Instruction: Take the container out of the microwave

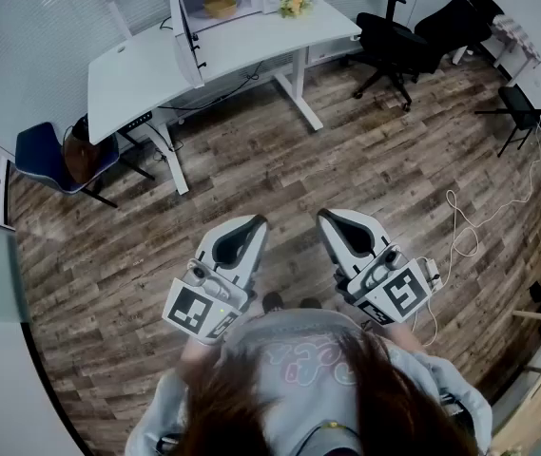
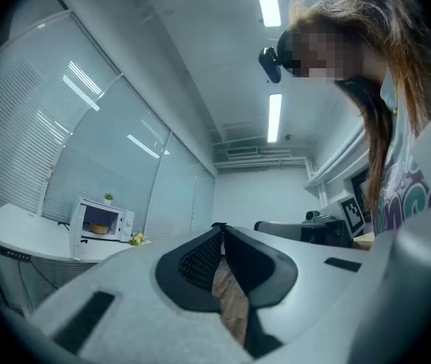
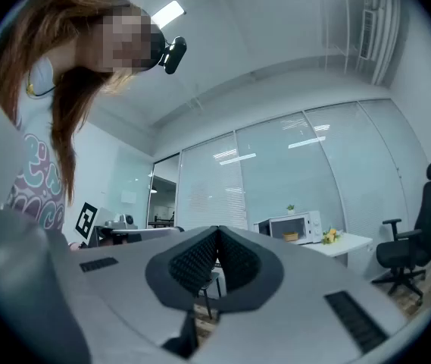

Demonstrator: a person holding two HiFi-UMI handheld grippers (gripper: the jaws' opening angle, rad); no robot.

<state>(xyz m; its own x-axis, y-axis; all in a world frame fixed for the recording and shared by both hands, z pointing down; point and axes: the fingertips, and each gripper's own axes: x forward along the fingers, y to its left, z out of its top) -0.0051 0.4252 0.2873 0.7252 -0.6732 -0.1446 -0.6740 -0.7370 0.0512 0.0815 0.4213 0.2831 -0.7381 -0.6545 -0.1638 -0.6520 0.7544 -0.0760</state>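
Observation:
A white microwave (image 1: 221, 6) stands on the white desk (image 1: 146, 69) far across the room, its door (image 1: 184, 41) swung open to the left. Inside it sits a yellowish container (image 1: 220, 7), also seen small as the container (image 2: 98, 227) and the container (image 3: 290, 236). My left gripper (image 1: 257, 222) and right gripper (image 1: 325, 217) are held close to the person's body over the wood floor, far from the desk. Both have their jaws shut with nothing between them, as the left gripper (image 2: 220, 227) and right gripper (image 3: 217, 230) views show.
Yellow flowers (image 1: 295, 5) lie on the desk beside the microwave. A blue chair (image 1: 56, 160) stands left of the desk, a black office chair (image 1: 396, 38) to its right. A white cable (image 1: 460, 231) trails over the floor at right. A black stand (image 1: 519, 110) is at far right.

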